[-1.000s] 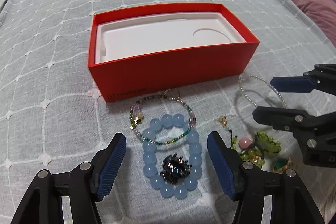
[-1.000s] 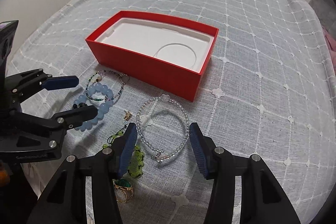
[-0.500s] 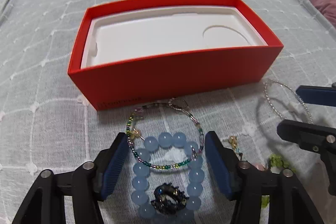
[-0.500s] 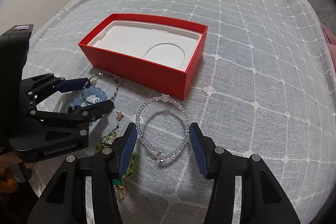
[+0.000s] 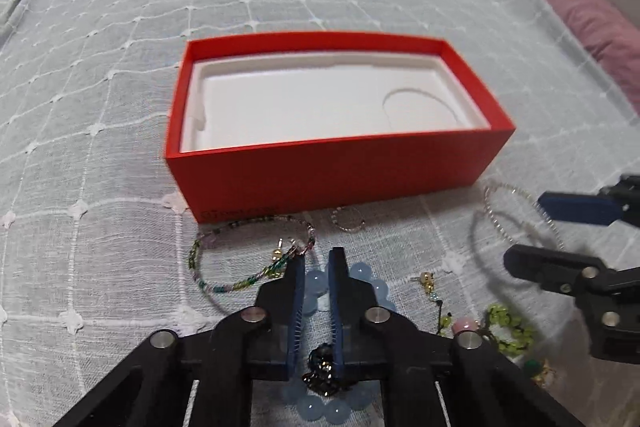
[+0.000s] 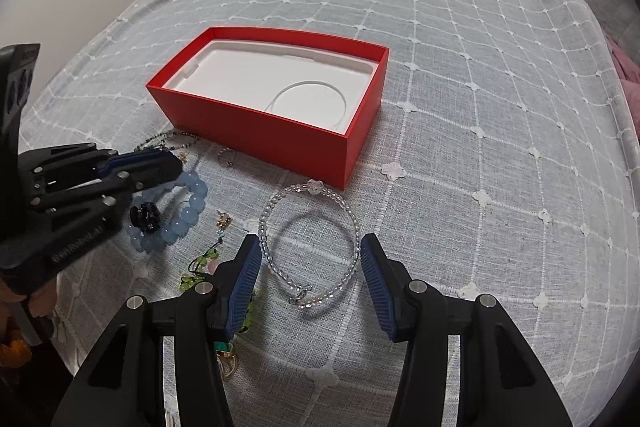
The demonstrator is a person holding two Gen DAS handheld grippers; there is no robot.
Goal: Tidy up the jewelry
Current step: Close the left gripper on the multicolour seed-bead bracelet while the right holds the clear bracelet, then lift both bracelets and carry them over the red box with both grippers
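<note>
Jewelry is lying loose on the grey checked bedspread (image 5: 120, 67), in front of the open red cardboard box with a white insert (image 5: 340, 171), which is holding nothing yet. The pale blue round-bead bracelet (image 5: 360, 273) is sitting at the tips of the left gripper (image 5: 318, 255). Its jaws have just been closing from wide to almost touching, and I cannot tell whether they are pinching the cord. If they are only nipping a bead, it is likely to slip out on lifting. The thin multicoloured seed-bead bracelet (image 5: 224, 287), overlapping it 1 second ago, is now lying to its left. The right gripper (image 6: 310, 241) is still hovering half-wide over the clear bead bracelet (image 6: 264, 227), gripping nothing.
</note>
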